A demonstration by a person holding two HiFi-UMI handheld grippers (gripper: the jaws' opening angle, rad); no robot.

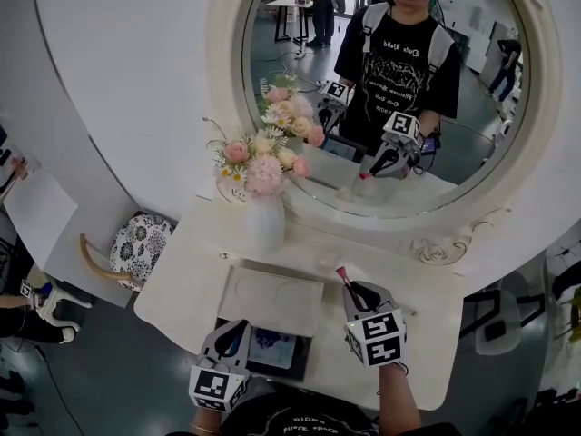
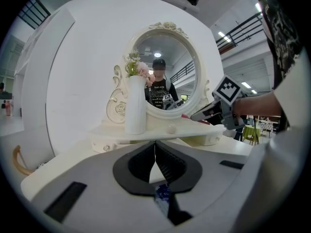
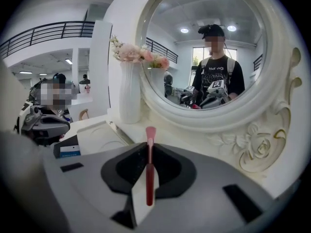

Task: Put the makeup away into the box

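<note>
The task is in its middle, as I judge it. The right gripper [image 1: 349,289] has its jaws pressed on a thin red makeup stick [image 3: 149,178] with a pink flat tip. It holds the stick in the air over the white dressing table [image 1: 186,284], to the right of the box and apart from it. So this piece is picked up but not put away.

The dark box [image 1: 302,345] stands open at the front edge of the table, and its white lid [image 1: 272,300] lies behind it. Something with a blue pattern already lies inside; I cannot tell what it is. The left gripper [image 1: 238,334] hangs just above the box with its jaws together and nothing between them.

What is left is to carry the stick to the box and release it inside. Whether the lid must be closed after is not clear.
</note>
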